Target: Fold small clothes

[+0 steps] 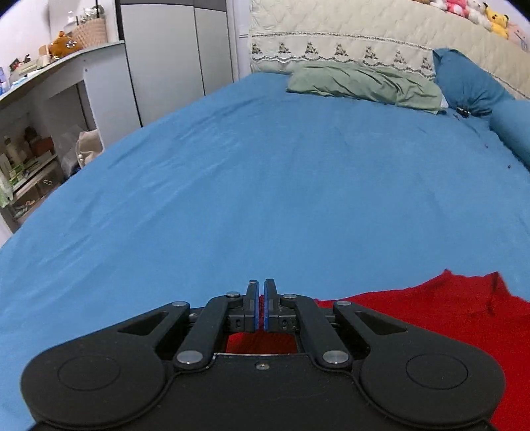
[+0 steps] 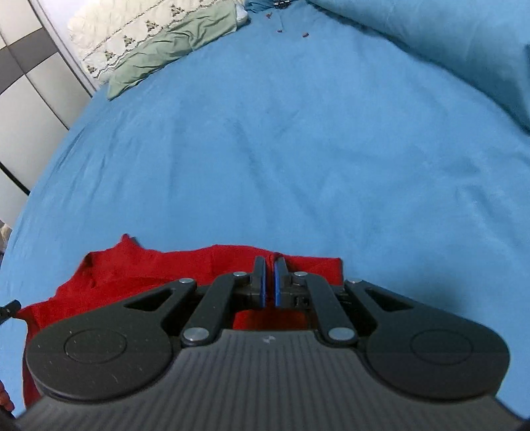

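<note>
A small red garment (image 1: 430,308) lies on the blue bed sheet (image 1: 265,185) at the near edge. In the left wrist view it spreads to the right of and under my left gripper (image 1: 261,288), whose jaws are shut, with red cloth between the pads. In the right wrist view the red garment (image 2: 139,268) lies to the left and under my right gripper (image 2: 270,265), whose jaws are shut on its far edge.
A green cloth (image 1: 364,84) and a blue pillow (image 1: 470,83) lie at the head of the bed by the quilted headboard (image 1: 347,30). Shelves (image 1: 36,132) and a wardrobe (image 1: 175,49) stand to the left. Plush toys (image 1: 477,13) sit atop the headboard.
</note>
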`<state>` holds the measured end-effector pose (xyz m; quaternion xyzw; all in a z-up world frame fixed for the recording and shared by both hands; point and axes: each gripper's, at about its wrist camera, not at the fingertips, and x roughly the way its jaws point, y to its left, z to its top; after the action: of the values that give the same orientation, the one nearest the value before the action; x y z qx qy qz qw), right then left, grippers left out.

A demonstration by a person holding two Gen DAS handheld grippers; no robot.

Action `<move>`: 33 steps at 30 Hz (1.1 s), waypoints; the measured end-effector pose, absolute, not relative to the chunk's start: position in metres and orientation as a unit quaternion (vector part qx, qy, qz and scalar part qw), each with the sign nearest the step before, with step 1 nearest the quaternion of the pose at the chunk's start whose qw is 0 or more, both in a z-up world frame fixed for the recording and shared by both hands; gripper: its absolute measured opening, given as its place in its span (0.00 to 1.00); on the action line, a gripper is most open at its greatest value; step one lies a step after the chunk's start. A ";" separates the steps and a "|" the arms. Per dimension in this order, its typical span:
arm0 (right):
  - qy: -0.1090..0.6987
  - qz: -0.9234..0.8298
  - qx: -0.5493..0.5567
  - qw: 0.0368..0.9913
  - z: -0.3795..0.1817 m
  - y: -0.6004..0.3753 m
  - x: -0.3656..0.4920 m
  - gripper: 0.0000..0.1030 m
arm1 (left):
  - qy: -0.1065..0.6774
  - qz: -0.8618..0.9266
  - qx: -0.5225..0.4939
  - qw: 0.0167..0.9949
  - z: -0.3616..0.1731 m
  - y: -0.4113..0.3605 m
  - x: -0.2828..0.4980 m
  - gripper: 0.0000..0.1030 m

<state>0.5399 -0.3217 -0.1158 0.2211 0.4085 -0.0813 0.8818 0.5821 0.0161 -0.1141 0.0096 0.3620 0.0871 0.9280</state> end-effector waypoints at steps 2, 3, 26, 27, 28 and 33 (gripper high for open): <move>0.403 -0.074 0.218 0.886 -0.118 -0.322 0.543 0.19 | 0.361 0.087 0.014 0.928 -0.116 0.022 0.586 0.02; 0.403 -0.070 0.209 0.888 -0.118 -0.321 0.545 0.19 | 0.362 0.086 0.015 0.928 -0.116 0.024 0.587 0.02; 0.410 -0.052 0.136 0.900 -0.130 -0.267 0.514 0.83 | 0.438 -0.060 0.065 0.894 -0.147 -0.029 0.521 0.73; 0.407 -0.062 0.153 0.898 -0.132 -0.273 0.514 0.82 | 0.435 -0.061 0.063 0.896 -0.149 -0.028 0.519 0.74; 0.406 -0.068 0.159 0.897 -0.132 -0.277 0.516 0.81 | 0.433 -0.062 0.060 0.897 -0.149 -0.027 0.518 0.76; 0.407 -0.049 0.104 0.906 -0.118 -0.272 0.513 0.80 | 0.422 -0.052 0.061 0.903 -0.136 -0.022 0.516 0.78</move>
<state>0.5133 -0.2721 -0.1176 0.1040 0.4069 -0.0491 0.9062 0.5159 -0.0220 -0.1365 0.0611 0.4219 -0.0518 0.9031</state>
